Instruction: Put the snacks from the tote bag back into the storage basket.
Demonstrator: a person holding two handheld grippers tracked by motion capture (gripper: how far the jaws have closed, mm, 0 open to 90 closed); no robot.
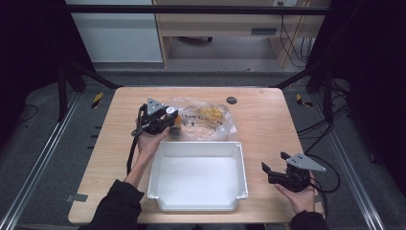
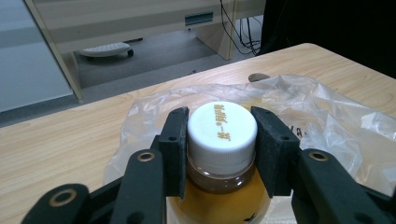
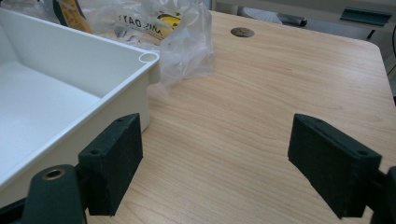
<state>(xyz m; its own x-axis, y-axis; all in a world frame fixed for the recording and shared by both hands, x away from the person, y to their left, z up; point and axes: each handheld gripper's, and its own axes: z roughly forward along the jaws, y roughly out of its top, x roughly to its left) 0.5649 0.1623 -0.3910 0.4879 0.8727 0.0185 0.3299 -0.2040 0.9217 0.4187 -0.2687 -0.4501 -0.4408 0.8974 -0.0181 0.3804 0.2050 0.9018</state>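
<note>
The left tongs [image 2: 222, 140] are clamped on one bottle [image 2: 223, 154], both pads pressed against the sides of its white cap, which carries yellow lettering; amber liquid shows below the cap. In the high view these tongs [image 1: 173, 122] hold the bottle at the left edge of a clear plastic bag [image 1: 206, 119], toward the far side of the desk [image 1: 268, 124]. The right tongs [image 3: 215, 163] stand wide apart with nothing between the pads, hovering over bare wood near the desk's right front corner, just right of the bin.

There is one bag, crumpled, with yellow items inside; how many I cannot tell. There is one white plastic bin [image 1: 197, 176], rectangular, just in front of the bag, with nothing in it. One dark round grommet [image 1: 231, 100] sits in the desk beyond the bag.
</note>
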